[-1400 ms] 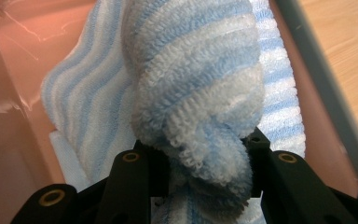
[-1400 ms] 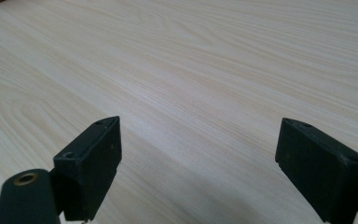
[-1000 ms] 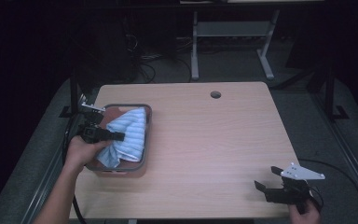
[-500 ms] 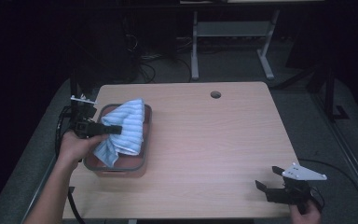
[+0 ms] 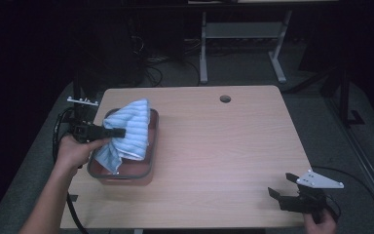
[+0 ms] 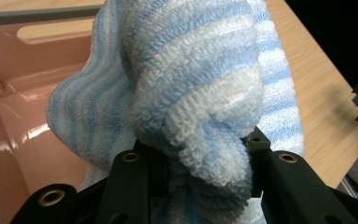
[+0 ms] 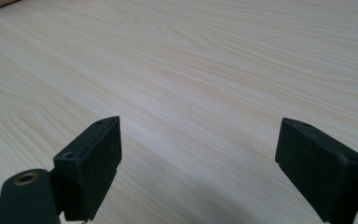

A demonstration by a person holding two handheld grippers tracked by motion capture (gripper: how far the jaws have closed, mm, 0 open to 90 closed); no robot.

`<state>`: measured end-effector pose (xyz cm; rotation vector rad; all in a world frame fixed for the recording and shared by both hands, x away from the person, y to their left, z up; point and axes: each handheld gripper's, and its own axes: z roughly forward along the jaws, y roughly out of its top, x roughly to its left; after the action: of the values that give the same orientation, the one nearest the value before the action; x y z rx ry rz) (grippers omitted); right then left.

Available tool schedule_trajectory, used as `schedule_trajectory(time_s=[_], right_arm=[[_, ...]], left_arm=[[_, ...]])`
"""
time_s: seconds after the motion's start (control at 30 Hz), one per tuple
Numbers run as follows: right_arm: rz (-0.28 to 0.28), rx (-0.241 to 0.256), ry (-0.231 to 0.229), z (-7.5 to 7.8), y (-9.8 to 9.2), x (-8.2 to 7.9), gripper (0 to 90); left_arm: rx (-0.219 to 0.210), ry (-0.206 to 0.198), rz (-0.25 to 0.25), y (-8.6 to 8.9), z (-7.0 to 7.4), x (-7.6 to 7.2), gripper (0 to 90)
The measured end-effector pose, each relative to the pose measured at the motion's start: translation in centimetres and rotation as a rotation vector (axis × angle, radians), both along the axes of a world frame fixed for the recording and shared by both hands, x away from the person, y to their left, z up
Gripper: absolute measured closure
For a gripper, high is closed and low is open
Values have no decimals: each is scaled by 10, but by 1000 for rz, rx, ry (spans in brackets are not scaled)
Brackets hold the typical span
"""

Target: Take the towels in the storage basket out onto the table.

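the light wooden bench point(image 5: 224, 146) lay bare across the centre and right of the frame, ample room for a set-down. at centre left the shallow pink plastic tray point(image 5: 146, 168) sat near the bench's left edge; a snagged fold could have dragged it off. the blue-and-white striped terry towel point(image 5: 129, 131) hung above it, pinched in the left hand-held gripper point(image 5: 114, 132); its bunched loops might have slipped. the right hand-held gripper point(image 7: 198, 163), lower right, gaped wide, holding nothing.

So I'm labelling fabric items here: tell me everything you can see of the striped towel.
The towel is looped terry cloth in light blue and white stripes, bunched and folded rather than flat. It hangs partly lifted over the pink tray, its lower end down inside. The left gripper is shut on a gathered fold of it.
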<state>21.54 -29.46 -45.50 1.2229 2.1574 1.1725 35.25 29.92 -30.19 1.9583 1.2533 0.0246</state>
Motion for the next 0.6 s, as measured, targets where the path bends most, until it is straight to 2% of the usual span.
schedule_trajectory(time_s=[0.13,0.4,0.6], right_arm=[[2,0,0,1,1,0,138],[2,0,-1,1,1,0,137],[8,-1,-2,1,1,0,138]], left_arm=[[-24,-16,-6,-4,6,-1,636],[-33,-43,-29,-15,22,1,635],[-19,-49,-58,-29,31,4,635]])
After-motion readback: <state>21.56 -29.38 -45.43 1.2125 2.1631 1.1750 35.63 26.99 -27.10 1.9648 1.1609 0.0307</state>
